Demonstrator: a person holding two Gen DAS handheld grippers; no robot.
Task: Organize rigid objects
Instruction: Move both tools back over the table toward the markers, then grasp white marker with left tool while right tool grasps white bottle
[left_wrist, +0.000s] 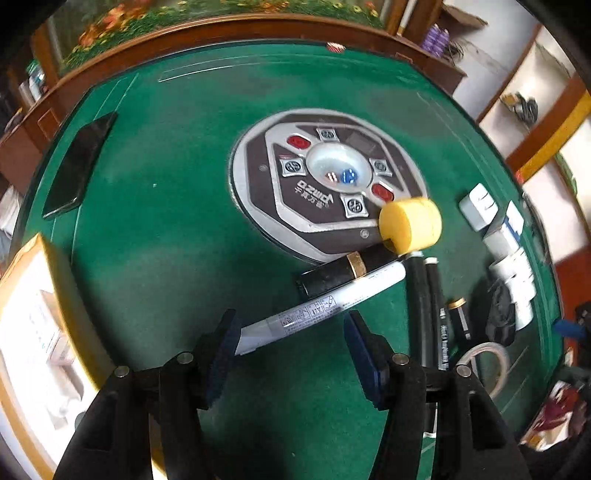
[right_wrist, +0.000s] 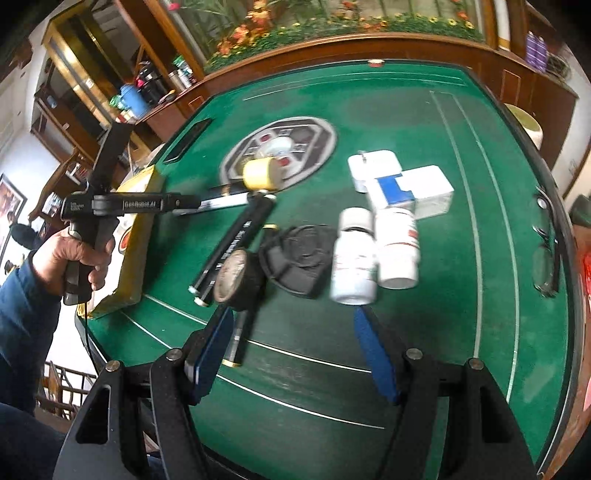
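Two white plastic bottles (right_wrist: 373, 254) are seen lying side by side on the green felt table (right_wrist: 424, 332), just beyond the right gripper (right_wrist: 293, 334), whose blue-padded jaws stand apart with nothing between them. Two white boxes (right_wrist: 402, 184), one marked with blue, are set just behind the bottles. One black fabric pouch (right_wrist: 299, 254) and one roll of black tape (right_wrist: 240, 277) are found to their left.

One white marker (left_wrist: 321, 306) is seen between the separated jaws of the left gripper (left_wrist: 290, 334); its near end lies at the left pad, but whether it is touched cannot be told. Two slim black pens (left_wrist: 430, 306) and one black tube with a brass band (left_wrist: 340, 273) lie nearby, with one yellow cylinder (left_wrist: 410, 225) resting at the edge of the round grey control panel (left_wrist: 266, 184). One black phone (left_wrist: 79, 166) lies well apart.
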